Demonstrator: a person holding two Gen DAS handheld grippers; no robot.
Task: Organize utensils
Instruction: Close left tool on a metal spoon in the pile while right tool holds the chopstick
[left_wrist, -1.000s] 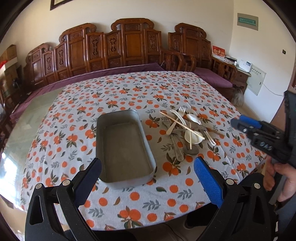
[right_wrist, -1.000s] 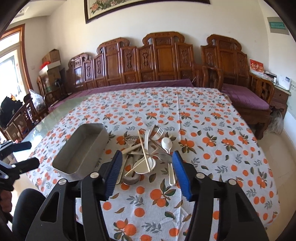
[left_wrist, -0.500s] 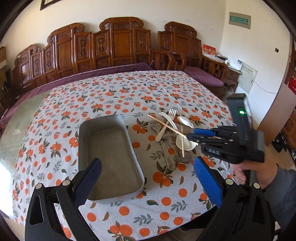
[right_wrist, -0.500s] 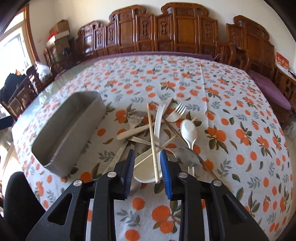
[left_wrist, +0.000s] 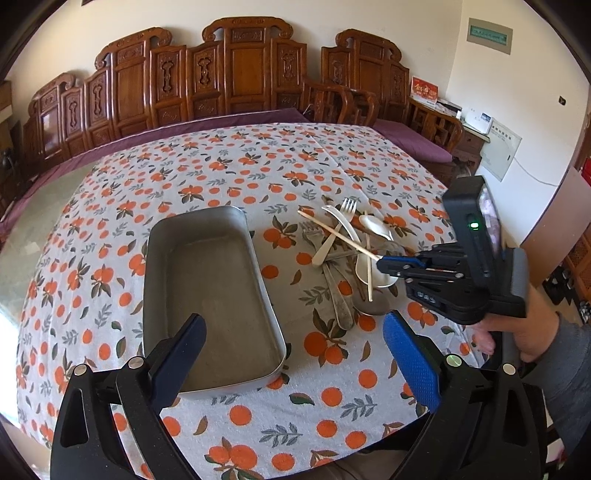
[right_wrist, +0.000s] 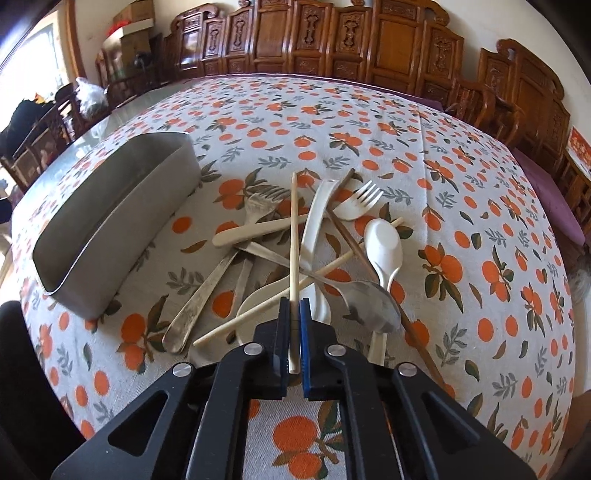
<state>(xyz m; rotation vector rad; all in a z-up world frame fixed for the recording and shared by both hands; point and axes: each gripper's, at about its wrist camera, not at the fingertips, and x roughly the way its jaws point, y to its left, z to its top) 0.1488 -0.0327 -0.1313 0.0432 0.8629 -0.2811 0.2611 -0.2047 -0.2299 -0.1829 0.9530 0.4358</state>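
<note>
Carved wooden benches (left_wrist: 236, 74) line the wall beyond both tongs, and an orange-print tablecloth (left_wrist: 258, 158) spreads beneath them, bearing an empty metal tray (left_wrist: 207, 288) just ahead of the left gripper (left_wrist: 295, 343), whose jaws stand wide apart over its near end. Right of that tray lies the utensil pile (right_wrist: 314, 251), where the right gripper (right_wrist: 293, 343) has just closed and now pinches the near end of a pale chopstick (right_wrist: 293, 240). Lifting should probably go slowly and straight up, since the stick lies across a fork and spoons that could shift.
</note>
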